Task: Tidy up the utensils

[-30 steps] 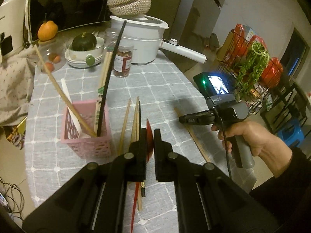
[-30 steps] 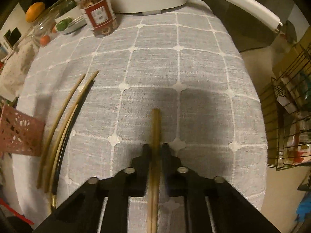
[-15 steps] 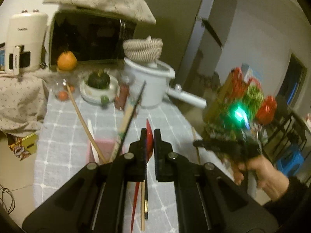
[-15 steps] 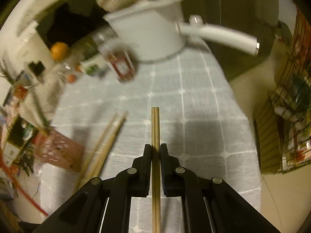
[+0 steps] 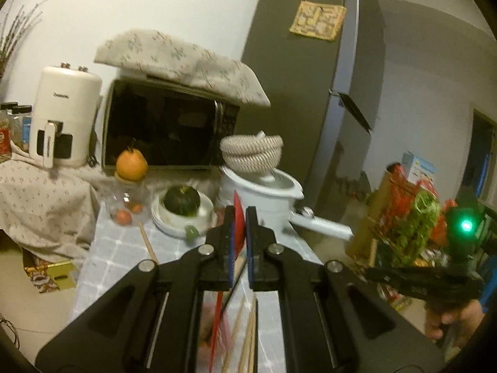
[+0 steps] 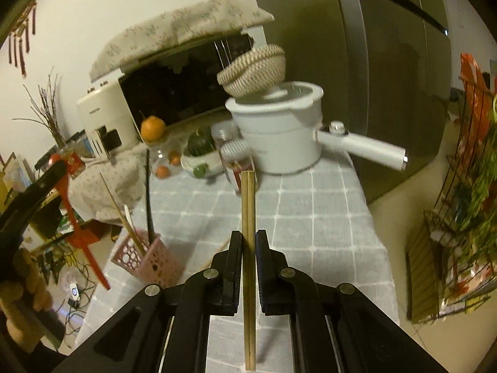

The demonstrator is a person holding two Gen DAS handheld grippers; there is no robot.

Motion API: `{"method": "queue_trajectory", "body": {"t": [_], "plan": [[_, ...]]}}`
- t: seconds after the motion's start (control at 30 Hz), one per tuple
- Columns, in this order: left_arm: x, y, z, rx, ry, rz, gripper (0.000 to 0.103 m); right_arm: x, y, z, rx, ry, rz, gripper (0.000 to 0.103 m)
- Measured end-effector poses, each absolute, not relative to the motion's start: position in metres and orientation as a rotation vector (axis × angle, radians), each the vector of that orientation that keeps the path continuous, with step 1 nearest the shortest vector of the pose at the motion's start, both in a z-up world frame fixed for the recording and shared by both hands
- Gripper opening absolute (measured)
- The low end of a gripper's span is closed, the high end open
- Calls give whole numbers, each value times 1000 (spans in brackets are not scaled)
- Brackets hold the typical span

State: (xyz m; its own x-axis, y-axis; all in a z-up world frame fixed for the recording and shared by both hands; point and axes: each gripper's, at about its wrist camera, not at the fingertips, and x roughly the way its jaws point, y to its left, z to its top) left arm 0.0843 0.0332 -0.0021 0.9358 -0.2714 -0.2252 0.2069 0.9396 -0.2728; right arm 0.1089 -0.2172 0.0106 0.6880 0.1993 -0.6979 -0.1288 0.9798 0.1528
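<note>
In the left wrist view the left gripper (image 5: 239,233) covers most of the red utensil (image 5: 237,214) it pinches, so only a tip above the jaws and a blurred strip below show; what kind of utensil it is cannot be told. The pink basket (image 5: 217,320) beneath is a smear behind the gripper's frame, and the chopsticks (image 5: 248,338) lying on the table run off the bottom edge. The right gripper (image 5: 403,275) is dark and blurred, its jaws unreadable there. In the right wrist view the bamboo chopstick (image 6: 248,217) is cut by the bottom edge, and the hand (image 6: 21,283) at left is cropped.
</note>
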Motion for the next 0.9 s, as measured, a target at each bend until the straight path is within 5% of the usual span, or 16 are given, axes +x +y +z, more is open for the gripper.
{"method": "queue_trajectory", "body": {"t": [0.4, 0.9], "plan": [[108, 23, -30, -204, 178, -163, 7, 106, -207, 32, 60, 714, 216, 9], [124, 41, -69, -314, 348, -99, 8, 103, -200, 36, 70, 707, 240, 9]]}}
